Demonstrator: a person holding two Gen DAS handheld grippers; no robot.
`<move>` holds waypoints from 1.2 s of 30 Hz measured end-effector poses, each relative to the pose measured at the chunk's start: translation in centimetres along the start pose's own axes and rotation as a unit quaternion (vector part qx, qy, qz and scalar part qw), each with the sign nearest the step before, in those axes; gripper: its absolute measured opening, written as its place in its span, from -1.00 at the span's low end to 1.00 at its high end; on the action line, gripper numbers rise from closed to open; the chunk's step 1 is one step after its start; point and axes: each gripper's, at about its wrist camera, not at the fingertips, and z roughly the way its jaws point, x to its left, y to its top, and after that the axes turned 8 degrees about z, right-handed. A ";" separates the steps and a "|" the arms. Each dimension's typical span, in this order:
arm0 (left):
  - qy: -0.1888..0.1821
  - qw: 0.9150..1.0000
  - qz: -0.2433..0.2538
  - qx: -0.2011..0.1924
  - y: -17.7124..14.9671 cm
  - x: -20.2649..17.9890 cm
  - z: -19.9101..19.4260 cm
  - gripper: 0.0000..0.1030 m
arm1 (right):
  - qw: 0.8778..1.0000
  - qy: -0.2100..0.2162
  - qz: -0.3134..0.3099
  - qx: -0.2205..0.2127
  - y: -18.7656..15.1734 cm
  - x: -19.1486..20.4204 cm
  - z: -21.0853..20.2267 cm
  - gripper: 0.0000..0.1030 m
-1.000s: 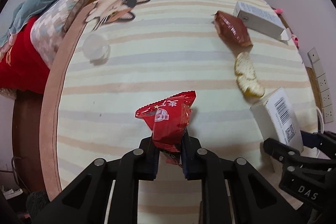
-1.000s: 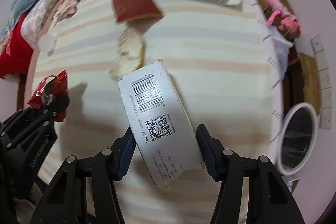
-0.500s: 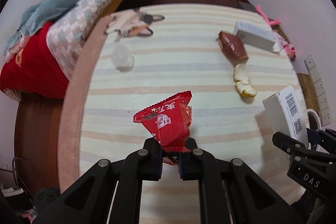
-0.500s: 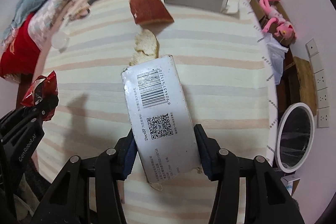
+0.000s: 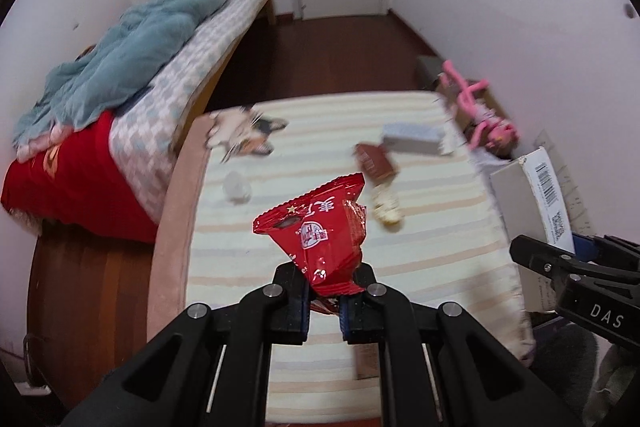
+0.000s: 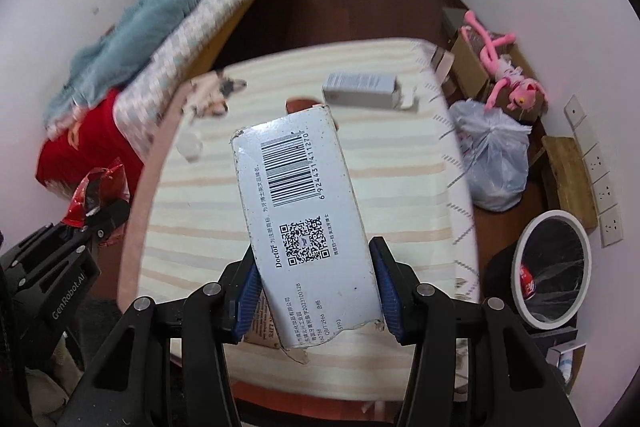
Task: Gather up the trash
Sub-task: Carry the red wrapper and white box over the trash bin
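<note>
My left gripper is shut on a red snack wrapper and holds it high above the striped rug. My right gripper is shut on a white carton with a barcode and QR code, also raised; the carton shows at the right in the left wrist view. On the rug lie a brown packet, a pale crumpled wrapper, a long grey box and a clear plastic cup.
A white-rimmed bin with a black liner stands on the floor at the right. A tied plastic bag and a pink plush toy lie beside the rug. A bed with a blue blanket runs along the left.
Both grippers have risen well away from the rug with their loads still held. The views now take in the whole rug, the bed and the door.
</note>
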 end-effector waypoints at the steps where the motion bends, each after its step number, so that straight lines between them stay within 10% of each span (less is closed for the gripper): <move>1: -0.006 1.000 0.004 -0.006 0.5 -0.7 -0.5 -0.85 | 1.000 0.003 0.006 -0.009 0.2 -0.6 -1.2 0.03; 15: -0.131 0.981 0.146 -0.008 6.1 -21.0 0.9 -0.85 | 0.985 -0.063 0.150 -0.063 -0.5 -19.0 -9.8 0.03; 27: -0.192 0.926 0.290 0.145 4.1 -41.1 13.7 -0.85 | 0.939 -0.125 0.318 0.043 -6.1 -41.8 -1.7 0.03; 36: -0.195 0.894 0.333 0.226 2.1 -48.9 21.3 -0.84 | 0.912 -0.133 0.373 0.105 -8.0 -51.6 5.2 0.03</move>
